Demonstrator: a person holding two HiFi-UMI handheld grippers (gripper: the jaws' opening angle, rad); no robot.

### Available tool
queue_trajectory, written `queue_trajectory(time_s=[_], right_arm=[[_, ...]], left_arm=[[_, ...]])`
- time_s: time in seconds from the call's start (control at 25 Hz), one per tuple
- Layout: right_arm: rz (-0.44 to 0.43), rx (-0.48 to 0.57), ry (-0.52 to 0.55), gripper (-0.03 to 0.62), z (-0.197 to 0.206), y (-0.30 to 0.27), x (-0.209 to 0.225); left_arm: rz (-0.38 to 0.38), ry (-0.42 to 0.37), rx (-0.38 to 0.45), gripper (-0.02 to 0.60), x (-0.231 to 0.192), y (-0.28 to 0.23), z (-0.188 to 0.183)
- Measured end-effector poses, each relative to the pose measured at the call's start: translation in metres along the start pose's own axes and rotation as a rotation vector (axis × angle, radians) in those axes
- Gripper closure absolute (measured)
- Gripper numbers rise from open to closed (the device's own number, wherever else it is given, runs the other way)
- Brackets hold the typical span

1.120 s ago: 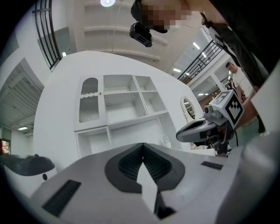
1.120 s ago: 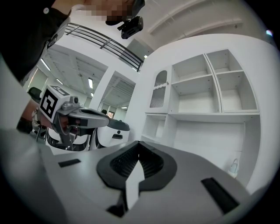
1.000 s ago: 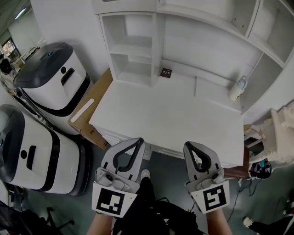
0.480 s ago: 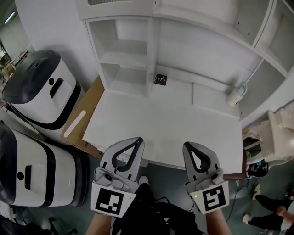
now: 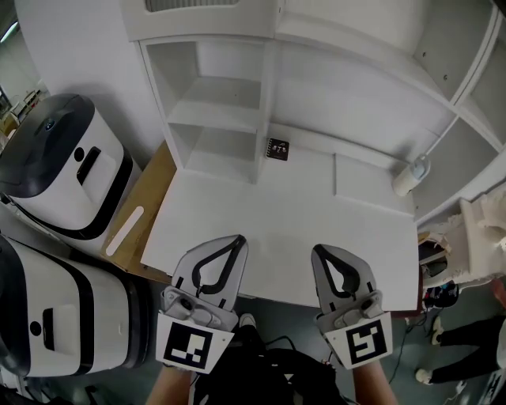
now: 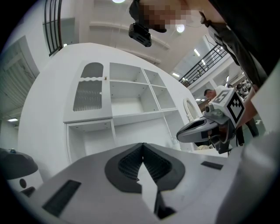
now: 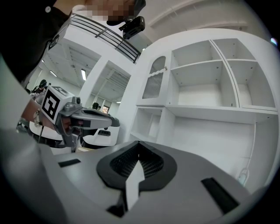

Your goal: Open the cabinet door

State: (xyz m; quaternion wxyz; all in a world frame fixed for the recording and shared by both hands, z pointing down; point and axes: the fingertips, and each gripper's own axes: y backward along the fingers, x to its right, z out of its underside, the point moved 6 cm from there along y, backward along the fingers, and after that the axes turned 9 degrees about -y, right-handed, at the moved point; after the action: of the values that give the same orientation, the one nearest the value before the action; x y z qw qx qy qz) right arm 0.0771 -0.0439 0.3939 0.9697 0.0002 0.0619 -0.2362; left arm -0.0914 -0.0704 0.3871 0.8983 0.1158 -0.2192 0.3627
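The white cabinet stands ahead, with open shelves (image 5: 217,111) over a white desk top (image 5: 277,221). Its slatted door (image 6: 89,93) sits shut at the upper left and carries a small knob (image 6: 105,78); it also shows in the right gripper view as the slatted door (image 7: 155,84) and at the top edge of the head view (image 5: 190,5). My left gripper (image 5: 237,240) and right gripper (image 5: 318,251) hover side by side over the desk's front edge, both shut and holding nothing. The door is well ahead of and above them.
Two white and black machines (image 5: 71,166) (image 5: 55,316) stand to the left beside a cardboard box (image 5: 142,213). A small black item (image 5: 277,149) lies at the back of the desk. A white device with a cable (image 5: 409,177) stands at the right.
Both grippers have advanced together toward the cabinet, from short of the desk to over its front edge. The cabinet looks nearer. Their jaws stayed shut.
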Motion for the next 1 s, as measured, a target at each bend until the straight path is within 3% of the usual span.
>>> queue_trajectory(time_s=[1.0], right_arm=[[0.02,-0.006,-0.007,0.591,-0.009,-0.048,0.022]], left_arm=[[0.029,0.001,0.023,0.581,-0.03,-0.037,0.019]])
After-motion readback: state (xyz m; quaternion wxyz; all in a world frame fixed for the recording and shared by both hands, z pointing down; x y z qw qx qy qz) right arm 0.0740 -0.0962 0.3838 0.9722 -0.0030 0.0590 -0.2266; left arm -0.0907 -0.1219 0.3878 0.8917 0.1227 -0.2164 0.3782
